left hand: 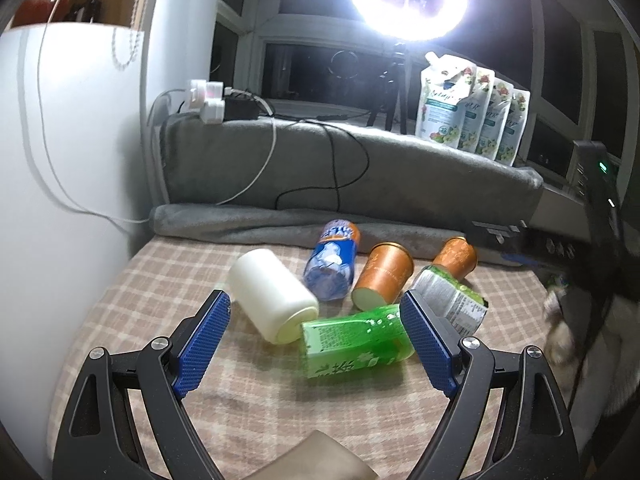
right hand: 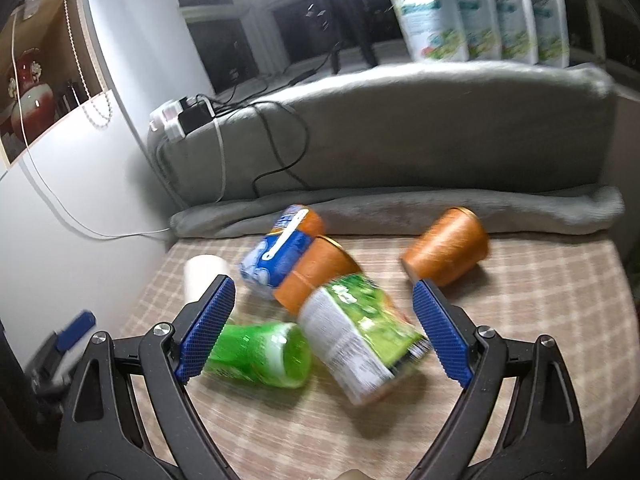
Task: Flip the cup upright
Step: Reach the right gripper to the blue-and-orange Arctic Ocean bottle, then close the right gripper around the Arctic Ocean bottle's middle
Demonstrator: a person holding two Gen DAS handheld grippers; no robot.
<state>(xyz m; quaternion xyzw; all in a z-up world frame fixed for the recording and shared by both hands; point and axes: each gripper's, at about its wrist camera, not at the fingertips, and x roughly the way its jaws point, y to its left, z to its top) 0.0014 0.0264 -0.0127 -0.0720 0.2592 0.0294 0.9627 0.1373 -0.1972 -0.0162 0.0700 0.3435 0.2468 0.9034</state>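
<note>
Six cups are seen lying on their sides on the checked table [left hand: 120, 304]; none has been set upright, so the task is judged not begun.

Between the fingers of the left tool [left hand: 316, 332], spread wide and holding nothing, a white cup [left hand: 272, 294] lies just ahead toward the left finger, and a green cup [left hand: 352, 340] lies toward the right finger. Beyond these, a blue-labelled cup [left hand: 332, 260] and two orange cups [left hand: 382, 278] [left hand: 456, 258] are noted.

The right tool [right hand: 324, 316] is likewise held wide and empty, low over the table, with a green-and-white labelled cup [right hand: 356, 336] lying between its fingers, not gripped. This view is blurred, so contact cannot be judged finely.

Both tools are held pointing forward and slightly downward at the cluster.
</note>
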